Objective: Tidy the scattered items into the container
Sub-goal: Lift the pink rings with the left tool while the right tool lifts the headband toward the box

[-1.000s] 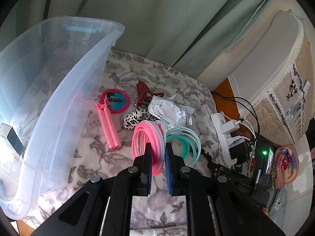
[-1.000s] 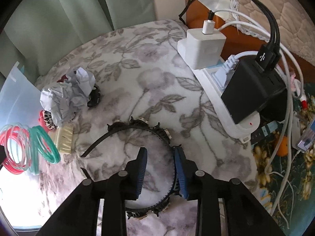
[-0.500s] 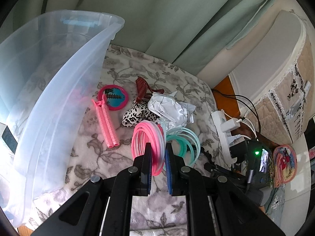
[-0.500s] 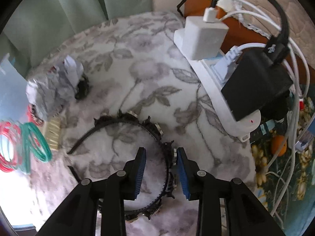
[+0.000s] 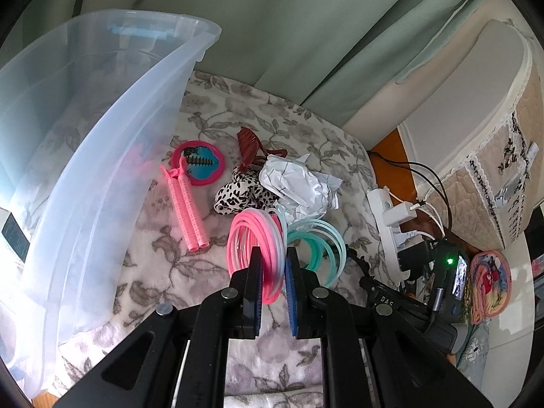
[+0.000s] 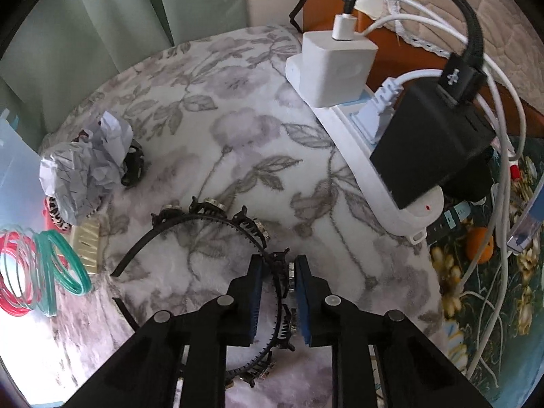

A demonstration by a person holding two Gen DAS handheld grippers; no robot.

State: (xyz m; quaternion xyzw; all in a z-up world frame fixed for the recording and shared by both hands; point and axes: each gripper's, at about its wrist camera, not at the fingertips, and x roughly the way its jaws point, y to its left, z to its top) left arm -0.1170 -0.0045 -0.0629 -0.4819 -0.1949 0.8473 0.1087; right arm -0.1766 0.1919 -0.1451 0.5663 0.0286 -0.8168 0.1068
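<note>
Left wrist view first: the left gripper (image 5: 273,265) sits low centre, jaws narrow and clamped on the pink rings (image 5: 253,258), with the teal rings (image 5: 318,246) hanging just to the right of them. The clear plastic container (image 5: 102,156) fills the left side of the frame, tilted, its rim running toward the upper centre. On the floral blanket (image 5: 163,265) between lie a pink hair curler (image 5: 187,207), a round pink mirror (image 5: 199,163), a leopard-print piece (image 5: 241,195) and crumpled paper (image 5: 299,187). Over to the right wrist view: the right gripper (image 6: 277,284) is at lower centre, jaws drawn in tight on the black headband (image 6: 217,224), whose arc curves off to the left across the blanket. A white power strip (image 6: 360,156) loaded with chargers occupies the upper right; the crumpled paper sits at middle left, and the rings dangle at the left edge.
</note>
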